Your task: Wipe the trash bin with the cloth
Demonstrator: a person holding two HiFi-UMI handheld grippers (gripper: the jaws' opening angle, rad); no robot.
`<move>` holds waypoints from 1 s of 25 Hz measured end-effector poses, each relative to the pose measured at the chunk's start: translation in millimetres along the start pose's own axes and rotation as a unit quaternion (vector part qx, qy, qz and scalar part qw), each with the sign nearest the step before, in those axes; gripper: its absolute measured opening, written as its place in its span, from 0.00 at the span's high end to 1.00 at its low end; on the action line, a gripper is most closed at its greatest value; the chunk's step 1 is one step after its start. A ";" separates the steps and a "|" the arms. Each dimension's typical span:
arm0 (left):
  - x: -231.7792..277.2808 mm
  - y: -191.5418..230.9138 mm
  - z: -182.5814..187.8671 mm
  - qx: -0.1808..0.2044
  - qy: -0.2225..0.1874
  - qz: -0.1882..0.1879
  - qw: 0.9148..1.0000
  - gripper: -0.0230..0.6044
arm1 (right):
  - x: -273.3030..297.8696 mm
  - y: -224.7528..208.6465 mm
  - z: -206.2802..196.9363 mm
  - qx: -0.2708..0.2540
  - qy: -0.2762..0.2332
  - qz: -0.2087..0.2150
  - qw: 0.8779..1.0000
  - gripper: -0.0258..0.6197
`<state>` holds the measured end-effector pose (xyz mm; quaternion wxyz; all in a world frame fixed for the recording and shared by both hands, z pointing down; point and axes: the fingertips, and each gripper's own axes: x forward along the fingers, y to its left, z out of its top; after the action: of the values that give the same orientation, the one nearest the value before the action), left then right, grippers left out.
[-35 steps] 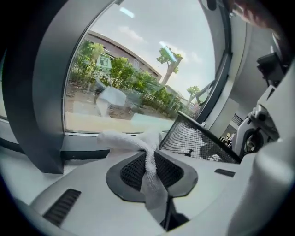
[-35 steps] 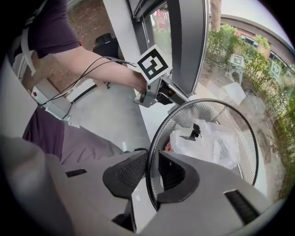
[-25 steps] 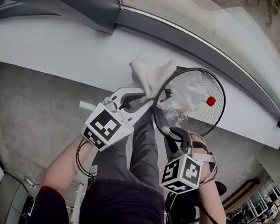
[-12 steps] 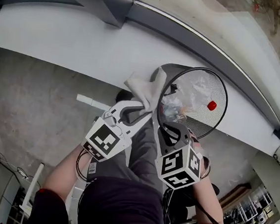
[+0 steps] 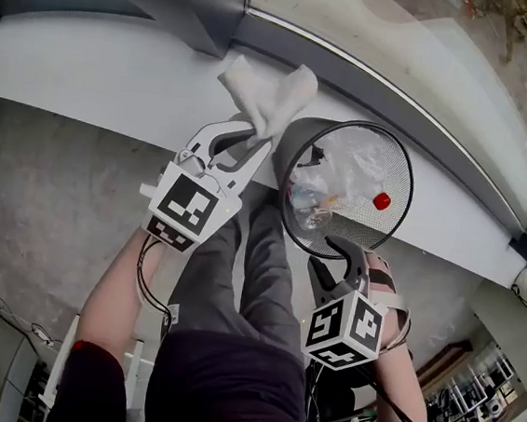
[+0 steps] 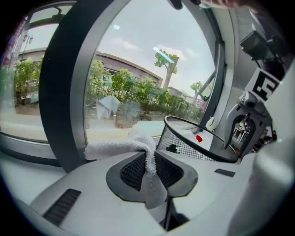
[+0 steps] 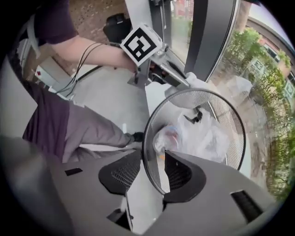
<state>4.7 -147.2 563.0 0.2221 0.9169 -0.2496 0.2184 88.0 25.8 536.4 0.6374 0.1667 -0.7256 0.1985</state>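
Noted left gripper (image 5: 246, 141) clamped on the white cloth (image 5: 265, 93), loose end bunched beyond the jaws. Found cloth just beside the far left wall of the black mesh trash bin (image 5: 290, 157); contact not resolvable. Located bin at the near edge of the white ledge (image 5: 90, 75) under the window, with a clear plastic bag (image 5: 357, 164) and a red cap (image 5: 381, 201) inside. Logged right gripper (image 5: 345, 254) pointing down over the near rim, jaws just opening and now wide apart, rim between them, not gripped.

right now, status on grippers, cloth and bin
Left gripper shut on cloth, beside trash bin. Right gripper just opening, bin rim between fingers. Nothing visibly blocking.
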 end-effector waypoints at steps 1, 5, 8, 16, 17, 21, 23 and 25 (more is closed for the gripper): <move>3.0 -6.0 -4.8 0.005 0.010 -0.011 1.000 0.88 | 1.8 -1.5 -13.4 -0.010 0.017 -0.006 1.000 0.74; 6.7 -38.5 -24.3 0.003 0.035 -0.049 0.998 0.88 | 15.6 -4.4 -36.2 -0.031 0.057 -0.025 0.998 0.74; 1.3 -55.8 -29.2 0.005 0.035 -0.063 0.997 0.88 | 21.6 0.0 -30.8 -0.015 0.058 -0.011 0.998 0.84; -35.1 -95.4 -33.7 -0.013 0.028 -0.093 0.995 0.88 | 25.2 1.6 18.1 0.021 0.013 0.001 1.000 0.88; -37.4 -101.5 -34.8 -0.019 0.026 -0.098 0.995 0.88 | 26.2 -0.6 27.7 0.024 0.004 0.001 1.000 0.89; -40.2 -113.2 -46.4 -0.031 0.026 -0.101 0.994 0.88 | 24.5 -7.6 53.5 0.025 -0.032 0.001 0.999 0.89; -42.9 -97.0 -44.0 -0.058 0.012 -0.076 0.995 0.88 | 13.3 -9.8 52.6 0.023 -0.048 0.010 0.999 0.87; -47.5 -64.5 -33.0 -0.084 -0.014 -0.034 0.996 0.88 | -2.6 -14.4 40.7 0.020 -0.050 0.012 0.998 0.79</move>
<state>-6.1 -62.9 546.1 0.3018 0.9060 -0.2386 0.1762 60.5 -7.0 530.5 0.5946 0.1809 -0.7542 0.2121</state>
